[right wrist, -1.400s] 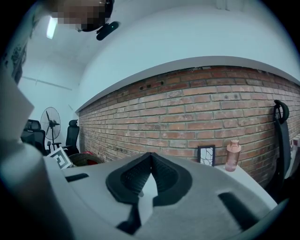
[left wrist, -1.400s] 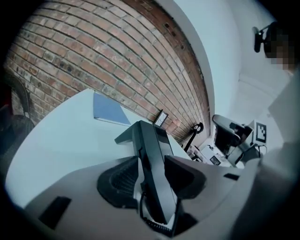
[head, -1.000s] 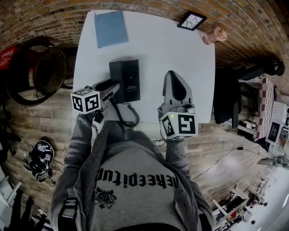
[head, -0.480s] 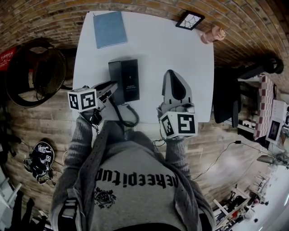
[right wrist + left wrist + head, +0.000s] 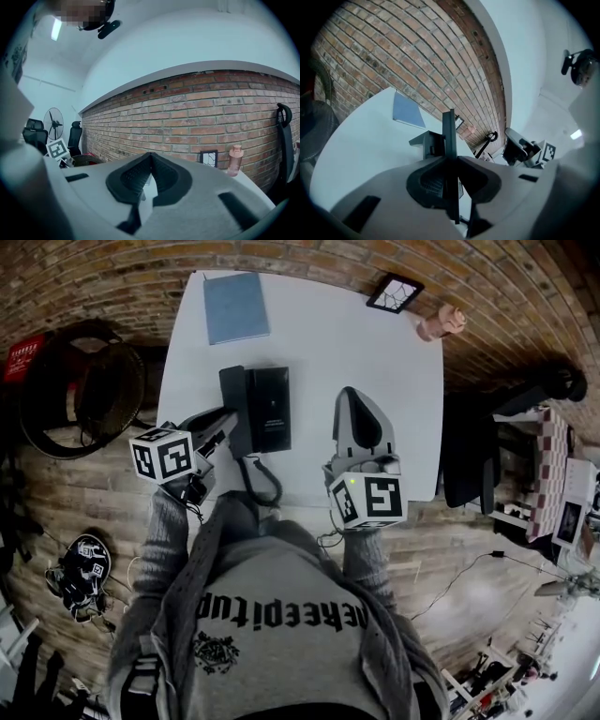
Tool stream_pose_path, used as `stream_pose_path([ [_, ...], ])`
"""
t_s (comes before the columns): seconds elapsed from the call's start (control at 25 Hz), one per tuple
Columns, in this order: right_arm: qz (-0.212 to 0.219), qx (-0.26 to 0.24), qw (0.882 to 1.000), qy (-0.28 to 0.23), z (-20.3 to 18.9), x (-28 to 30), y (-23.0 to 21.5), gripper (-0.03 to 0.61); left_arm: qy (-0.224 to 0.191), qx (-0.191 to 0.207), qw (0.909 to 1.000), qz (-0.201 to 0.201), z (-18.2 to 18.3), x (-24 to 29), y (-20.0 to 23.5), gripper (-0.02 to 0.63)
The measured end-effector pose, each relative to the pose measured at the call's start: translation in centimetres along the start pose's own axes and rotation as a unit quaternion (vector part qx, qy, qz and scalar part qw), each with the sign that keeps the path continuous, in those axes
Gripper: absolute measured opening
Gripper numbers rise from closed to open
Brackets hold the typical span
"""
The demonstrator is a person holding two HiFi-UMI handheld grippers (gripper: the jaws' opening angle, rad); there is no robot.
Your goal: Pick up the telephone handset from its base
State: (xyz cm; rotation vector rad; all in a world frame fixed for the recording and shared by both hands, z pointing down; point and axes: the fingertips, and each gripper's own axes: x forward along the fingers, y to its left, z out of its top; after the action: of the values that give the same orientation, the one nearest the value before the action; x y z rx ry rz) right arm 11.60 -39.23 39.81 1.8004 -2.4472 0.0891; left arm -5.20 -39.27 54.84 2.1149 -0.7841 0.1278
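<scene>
Beside the base (image 5: 272, 409), closing left tongs (image 5: 452, 159) on thin handset (image 5: 449, 126), right tongs (image 5: 150, 157) together, empty; may slip, or drag base by cord (image 5: 264, 486).

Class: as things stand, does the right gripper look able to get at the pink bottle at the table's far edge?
Probably yes. The right gripper holds nothing, and only bare table lies between it and the pink bottle; the frame stands aside. Its fingers are together and must open first.

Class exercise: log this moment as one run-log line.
left gripper: closing, handset between jaws | right gripper: shut, empty | base: on table
</scene>
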Motion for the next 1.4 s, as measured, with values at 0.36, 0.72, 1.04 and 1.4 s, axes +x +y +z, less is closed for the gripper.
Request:
stream_pose_path([
  [0.36, 0.022, -0.004, 1.0, -0.019, 1.2, -1.6, 1.3, 0.003, -0.068, 0.069, 0.9943, 0.047, 2.6, -3.8, -3.3, 0.067],
  [0.72, 0.037, -0.014, 0.998, -0.038, 2.8, -4.0, 2.3, 0.003, -0.128, 0.119, 0.9823, 0.068, 3.9, -7.3, -7.2, 0.067],
  [1.04, 0.043, -0.02, 0.997, -0.056, 4.0, -6.4, 2.9, 0.003, -0.169, 0.146, 0.9706, 0.089, 4.4, -10.0, -10.1, 0.067],
  [1.4, 0.048, -0.032, 0.996, -0.071, 5.3, -8.9, 3.2, 0.003, -0.213, 0.175, 0.9557, 0.104, 4.9, -12.9, -13.4, 0.067],
])
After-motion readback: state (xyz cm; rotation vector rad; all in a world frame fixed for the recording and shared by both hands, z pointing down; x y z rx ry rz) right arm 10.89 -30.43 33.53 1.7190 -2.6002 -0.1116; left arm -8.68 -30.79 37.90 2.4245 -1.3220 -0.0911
